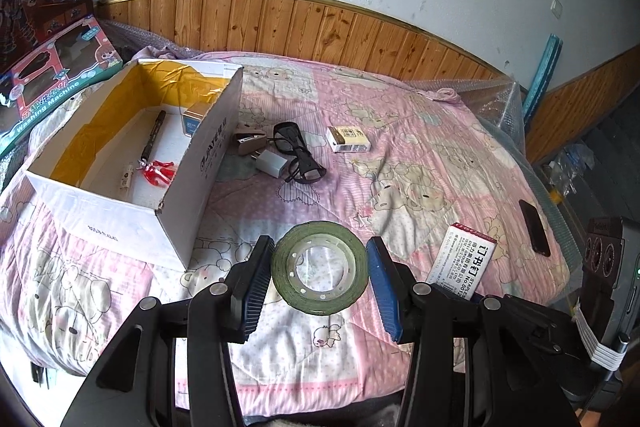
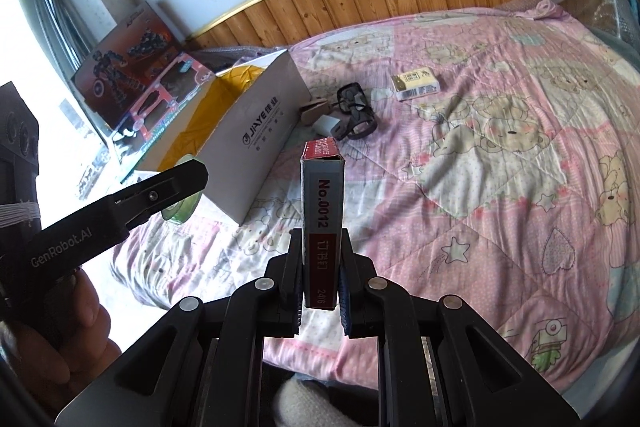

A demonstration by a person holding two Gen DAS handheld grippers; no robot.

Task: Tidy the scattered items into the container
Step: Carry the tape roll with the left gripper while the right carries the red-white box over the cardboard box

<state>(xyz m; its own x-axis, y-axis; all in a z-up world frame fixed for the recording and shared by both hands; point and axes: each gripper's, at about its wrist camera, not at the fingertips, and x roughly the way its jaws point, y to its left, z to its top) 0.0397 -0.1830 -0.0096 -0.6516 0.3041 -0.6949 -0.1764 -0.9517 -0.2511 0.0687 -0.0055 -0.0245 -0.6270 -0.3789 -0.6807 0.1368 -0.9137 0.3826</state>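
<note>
My left gripper (image 1: 320,245) is shut on a green tape roll (image 1: 320,307), its blue pads pressed against both sides just above the pink quilt. From the right wrist view the same tape roll (image 2: 180,213) hangs in that gripper near the box corner. My right gripper (image 2: 321,241) is shut on a staples box (image 2: 322,203), red and grey, marked No.0012, standing on end. The container is a white cardboard box (image 1: 200,163) with a yellow lining. It holds a black marker (image 1: 154,133), a red toy (image 1: 160,173) and small packs.
On the quilt right of the cardboard box lie black glasses (image 1: 300,155), a white charger (image 1: 272,163), a beige clip (image 1: 248,143) and a small white pack (image 1: 348,141). A black phone (image 1: 534,227) rests near the bed's right edge. Toy boxes (image 1: 60,67) lean at the far left.
</note>
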